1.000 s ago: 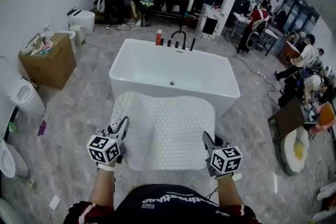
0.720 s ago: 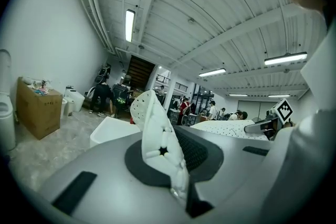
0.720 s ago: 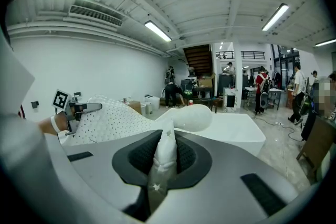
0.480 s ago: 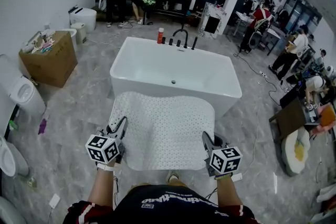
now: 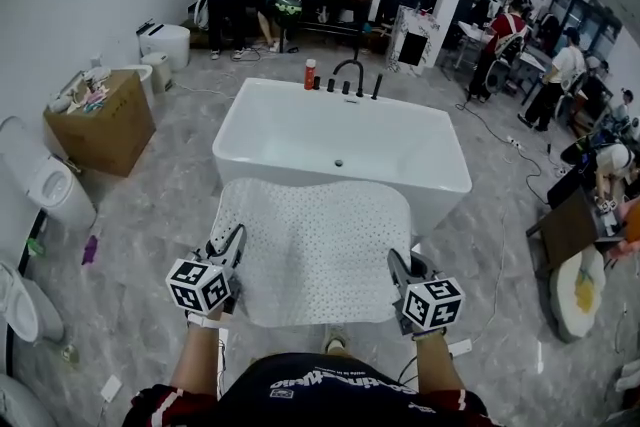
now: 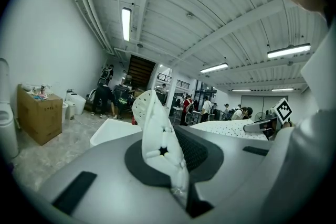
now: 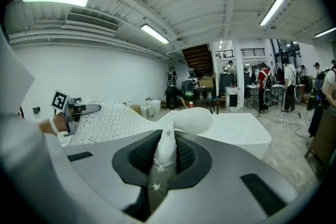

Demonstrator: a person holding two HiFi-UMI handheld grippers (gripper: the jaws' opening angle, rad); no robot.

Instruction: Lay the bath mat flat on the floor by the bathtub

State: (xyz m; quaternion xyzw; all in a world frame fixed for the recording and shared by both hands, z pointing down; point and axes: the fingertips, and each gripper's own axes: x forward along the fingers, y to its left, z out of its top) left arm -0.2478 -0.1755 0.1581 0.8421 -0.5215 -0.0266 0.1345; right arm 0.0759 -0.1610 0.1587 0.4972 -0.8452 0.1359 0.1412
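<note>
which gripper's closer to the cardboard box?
Left. The left gripper grips the bath mat corner nearest the cardboard box; the right gripper grips the opposite corner, across the mat.

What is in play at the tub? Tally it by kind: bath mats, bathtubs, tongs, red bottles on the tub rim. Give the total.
Bath mats: 1, the white perforated bath mat
Bathtubs: 1, the white rectangular bathtub
Tongs: 2, the left tongs and the right tongs, each clamped on a near corner of the mat
Red bottles: 1, the red bottle with a white cap on the tub's far rim
Total: 5
</note>
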